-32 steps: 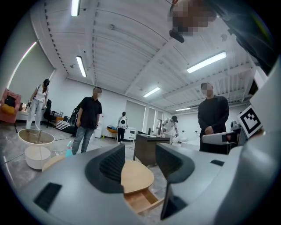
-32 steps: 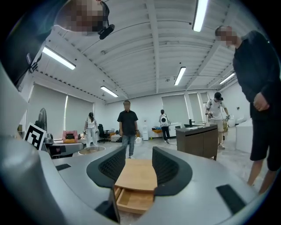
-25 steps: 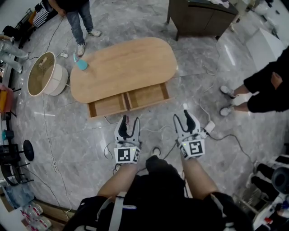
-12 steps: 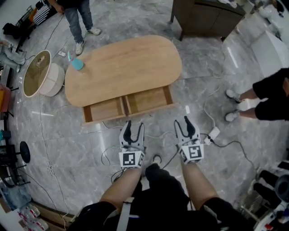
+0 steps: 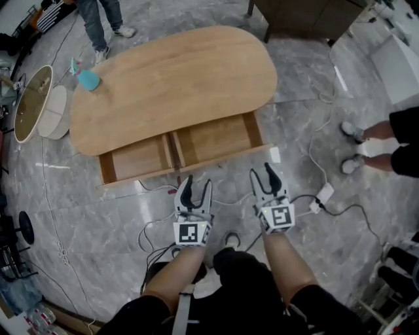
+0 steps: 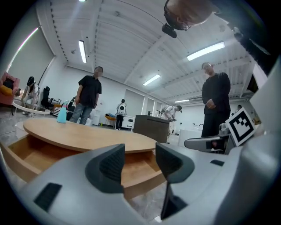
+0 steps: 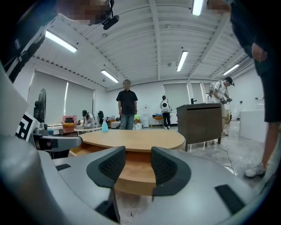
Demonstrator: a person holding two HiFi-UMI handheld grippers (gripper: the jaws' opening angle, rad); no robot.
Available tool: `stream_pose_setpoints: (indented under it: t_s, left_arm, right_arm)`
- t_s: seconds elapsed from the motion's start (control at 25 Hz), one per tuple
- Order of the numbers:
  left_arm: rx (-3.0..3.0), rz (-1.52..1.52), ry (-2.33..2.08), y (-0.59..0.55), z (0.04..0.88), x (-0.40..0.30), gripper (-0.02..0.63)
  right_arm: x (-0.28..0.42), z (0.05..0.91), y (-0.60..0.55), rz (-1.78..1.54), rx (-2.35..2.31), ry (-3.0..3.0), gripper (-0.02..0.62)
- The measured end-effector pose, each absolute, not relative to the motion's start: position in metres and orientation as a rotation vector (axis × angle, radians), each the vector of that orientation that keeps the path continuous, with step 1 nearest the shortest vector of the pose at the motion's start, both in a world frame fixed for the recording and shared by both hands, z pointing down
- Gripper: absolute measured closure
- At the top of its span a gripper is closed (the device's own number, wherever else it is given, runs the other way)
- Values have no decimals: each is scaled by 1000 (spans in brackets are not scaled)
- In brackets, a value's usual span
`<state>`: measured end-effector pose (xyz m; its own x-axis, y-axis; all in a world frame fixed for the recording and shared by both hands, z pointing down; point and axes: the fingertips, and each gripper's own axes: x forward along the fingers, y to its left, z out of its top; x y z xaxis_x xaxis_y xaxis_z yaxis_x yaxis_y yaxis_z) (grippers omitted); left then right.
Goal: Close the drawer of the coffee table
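Holding my left hand-held gripper (image 5: 196,184) and my right hand-held gripper (image 5: 262,173) side by side above the floor (image 5: 98,222), I face the near side of the coffee table (image 5: 258,98). The drawer (image 5: 216,139) stands pulled out from under that side toward me. It is one wide wooden tray split by a divider into two compartments, and both look bare inside.

My left tool points at the drawer's front rail close to the divider. My right one points at the rail nearer the table's right end. Both sit just short of the rail, and a strip of floor shows between them and the wood in each gripper view. The jaws of both stand apart with nothing between them but the view of the drawer beyond.

On the oval wooden worktop (image 5: 183,72), a teal spray bottle (image 5: 86,79) stands at the far left edge. The floor is grey marble. Cables (image 5: 157,226) trail in front of the table, and a power strip (image 5: 322,193) lies off its right corner. A dark cabinet (image 5: 298,16) stands behind the table. A pale round stand (image 5: 40,111) sits to its left. A person's legs (image 5: 380,141) show to its right, and another person (image 5: 98,23) stands beyond its far left end.
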<state>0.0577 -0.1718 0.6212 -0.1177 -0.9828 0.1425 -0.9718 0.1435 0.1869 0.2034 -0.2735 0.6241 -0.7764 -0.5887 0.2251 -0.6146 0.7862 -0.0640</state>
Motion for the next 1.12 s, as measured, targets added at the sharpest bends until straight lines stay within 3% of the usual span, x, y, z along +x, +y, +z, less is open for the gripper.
stream_pose_setpoints:
  t_s: [0.32,1.12]
  left_arm:
    - [1939,-79,-2177,-188,691,55,403]
    - [1922,-118,-2167,-200,758,51,403]
  right_arm:
    - [192,699,-283,180,927,-2762,422]
    - [167,753,-299,58,841,-2810,422]
